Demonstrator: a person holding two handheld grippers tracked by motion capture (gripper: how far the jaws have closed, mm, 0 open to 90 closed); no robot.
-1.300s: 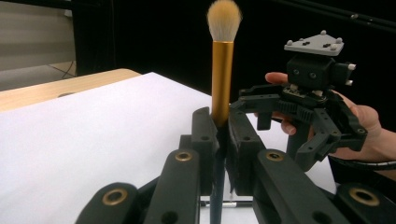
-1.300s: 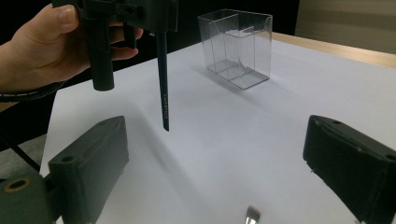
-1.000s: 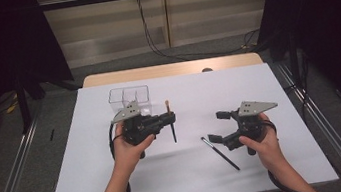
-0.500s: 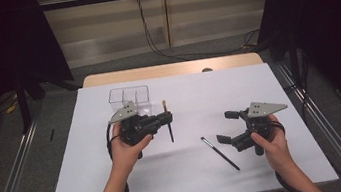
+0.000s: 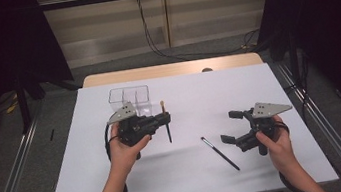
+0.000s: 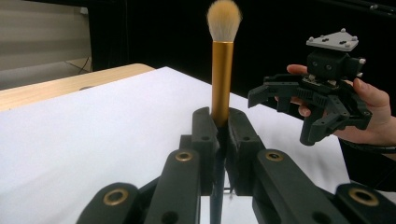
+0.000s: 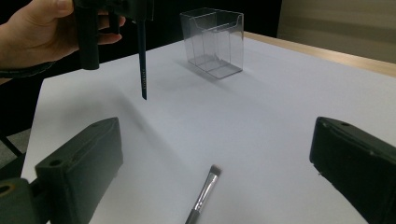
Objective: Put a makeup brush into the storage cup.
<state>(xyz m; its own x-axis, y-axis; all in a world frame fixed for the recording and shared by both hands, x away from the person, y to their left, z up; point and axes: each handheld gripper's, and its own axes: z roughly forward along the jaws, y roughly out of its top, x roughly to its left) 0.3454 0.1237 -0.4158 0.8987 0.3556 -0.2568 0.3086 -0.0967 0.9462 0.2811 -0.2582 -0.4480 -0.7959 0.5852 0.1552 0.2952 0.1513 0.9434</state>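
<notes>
Gold-ferruled makeup brush (image 6: 222,79) upright, bristles up, above the table.

You've got a clear plastic box (image 5: 129,97) at the back of the white table (image 5: 90,188), cables (image 5: 156,42) behind.

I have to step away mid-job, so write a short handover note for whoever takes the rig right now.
Left gripper: shut on the gold-ferrule brush, held upright above the table, bristles up.
Right gripper: open, holding nothing, beside the thin brush that lies flat on the table.
Clear organizer box: far left of the table, looks empty.
Done: one brush picked up.
Left, probably: put it in the box, then pick up the thin brush.
</notes>
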